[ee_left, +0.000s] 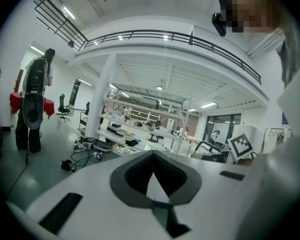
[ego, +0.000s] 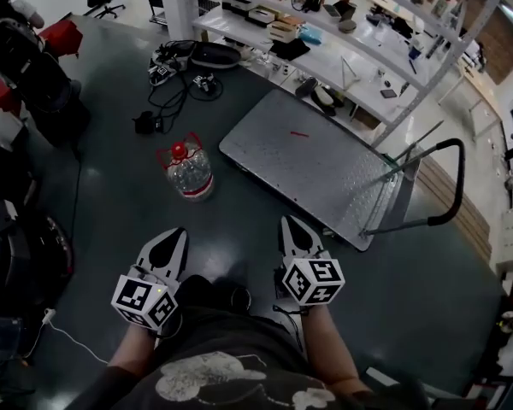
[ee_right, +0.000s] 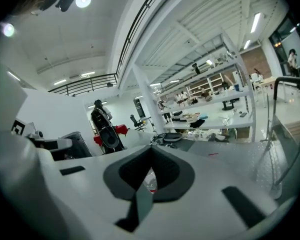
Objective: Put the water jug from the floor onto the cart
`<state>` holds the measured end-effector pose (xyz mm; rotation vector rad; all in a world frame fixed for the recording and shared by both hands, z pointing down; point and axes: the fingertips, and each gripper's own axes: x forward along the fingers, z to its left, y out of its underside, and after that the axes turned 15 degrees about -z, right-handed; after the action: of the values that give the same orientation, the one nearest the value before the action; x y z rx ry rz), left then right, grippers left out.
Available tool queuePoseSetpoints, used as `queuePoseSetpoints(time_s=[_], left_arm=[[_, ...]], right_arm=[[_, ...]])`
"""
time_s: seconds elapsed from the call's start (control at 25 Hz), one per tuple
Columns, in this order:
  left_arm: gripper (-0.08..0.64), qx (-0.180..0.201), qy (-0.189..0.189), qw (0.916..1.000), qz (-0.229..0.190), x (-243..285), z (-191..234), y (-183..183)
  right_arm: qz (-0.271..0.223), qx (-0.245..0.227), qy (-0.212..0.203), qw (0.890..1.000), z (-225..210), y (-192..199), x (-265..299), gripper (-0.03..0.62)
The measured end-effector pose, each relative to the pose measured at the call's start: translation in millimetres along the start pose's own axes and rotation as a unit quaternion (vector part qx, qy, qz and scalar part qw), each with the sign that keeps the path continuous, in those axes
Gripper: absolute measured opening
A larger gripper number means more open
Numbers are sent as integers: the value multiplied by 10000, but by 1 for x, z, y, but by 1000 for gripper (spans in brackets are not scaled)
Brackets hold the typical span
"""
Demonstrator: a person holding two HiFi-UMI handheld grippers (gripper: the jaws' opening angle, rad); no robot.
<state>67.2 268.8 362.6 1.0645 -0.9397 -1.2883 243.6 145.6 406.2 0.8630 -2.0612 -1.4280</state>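
Both claws pinched closed, empty.
Your left claw and right claw hang short of the water jug, upright beside the cart.

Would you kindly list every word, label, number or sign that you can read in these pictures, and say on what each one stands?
No text can be read in any view.
Marker cubes on the left gripper and right gripper: black-and-white square patterns only, no letters.
Water jug: no label legible.
Boxes in the background: any print is too small to read.
Shirt: a pale picture, no readable letters.
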Motion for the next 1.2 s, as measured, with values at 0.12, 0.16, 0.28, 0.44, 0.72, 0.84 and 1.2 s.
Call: queuePoseSetpoints(time_s=[0.12,0.16,0.28,0.44,0.72,0.84,1.2], left_arm=[[8,15,-168,9999,-23,12,21,-4],[8,-2,-209,9998,-22,16,29,-3],[8,-107,-220,9997,20,35,52,4],[8,-162,-208,9996,108,72,96,9],[8,-440,-256,9985,219,149,204,11],[8,-452,-338,9980,273,179,250,7],[8,-307,-523,9955,732,229,361,30]], right_arm=[[95,-40,-152,9998,9,2,26,-9],[120,-60,-183,9997,11,3,33,-9],[218,-85,-147,9996,10,10,54,-9],[391,-188,25,9991,3,22,98,-9],[443,-234,100,9987,9,39,225,-9],[572,-248,62,9980,19,46,286,-9],[1226,-407,-105,9916,46,107,429,-9]])
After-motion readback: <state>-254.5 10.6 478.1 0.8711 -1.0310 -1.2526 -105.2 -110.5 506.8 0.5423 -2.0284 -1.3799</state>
